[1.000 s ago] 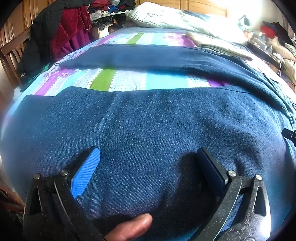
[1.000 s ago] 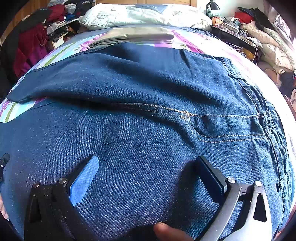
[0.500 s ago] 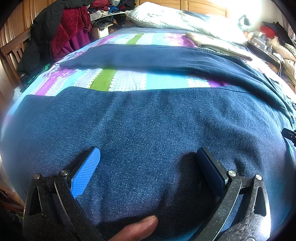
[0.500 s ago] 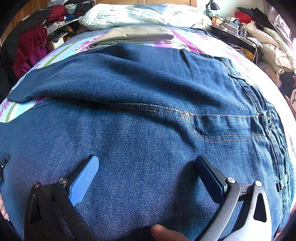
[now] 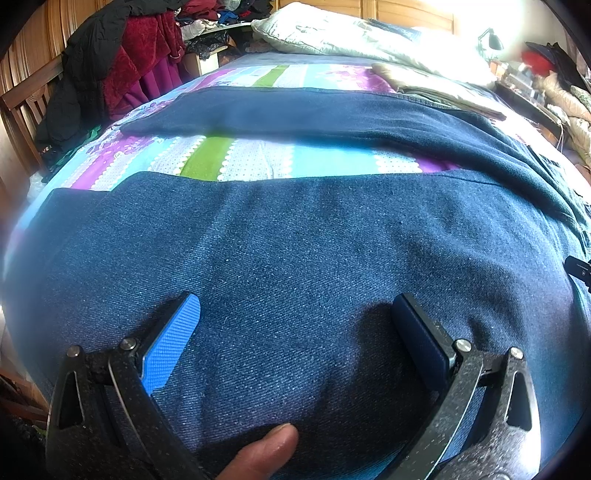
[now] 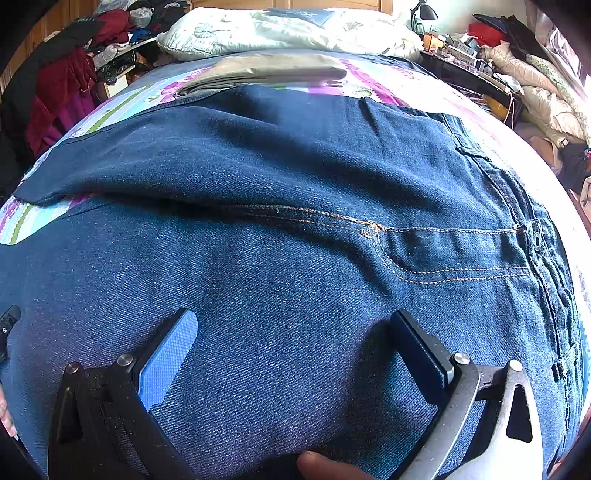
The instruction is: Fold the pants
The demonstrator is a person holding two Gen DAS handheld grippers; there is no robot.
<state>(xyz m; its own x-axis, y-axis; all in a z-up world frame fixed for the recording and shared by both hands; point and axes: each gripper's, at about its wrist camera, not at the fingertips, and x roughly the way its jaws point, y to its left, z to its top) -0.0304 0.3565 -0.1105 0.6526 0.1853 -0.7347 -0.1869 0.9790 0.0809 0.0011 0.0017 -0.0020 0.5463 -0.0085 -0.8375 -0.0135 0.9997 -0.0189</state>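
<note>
**Both grippers held wide over the jeans on the bed**

The left gripper (image 5: 295,321) was spread wide, its two blue pads far apart and nothing between them but denim lying beneath. The jeans (image 5: 314,240) filled the space directly under and ahead of it: the near leg ran across from side to side just past the fingertips, and the far leg (image 5: 314,110) lay well ahead, parallel to it. Between the two legs a strip of the striped bedspread (image 5: 240,158) showed. A thumb (image 5: 266,450) rested on the cloth behind the fingers. At the far right edge, a small black part of the other tool (image 5: 580,269) was visible.

The right gripper (image 6: 293,326) was likewise gaping, clamped on nothing, with the upper part of the jeans beneath it. Ahead and to its right lay the fly seam (image 6: 369,229) with orange stitching, and farther right the waistband (image 6: 539,240) with its button. A fingertip (image 6: 317,465) sat on the denim behind the pads. Well ahead of this gripper, past the far leg, lay a folded tan garment (image 6: 266,72), and beyond that a pale pillow (image 6: 280,31). To the far left hung a heap of dark and red clothes (image 6: 62,85).
</note>
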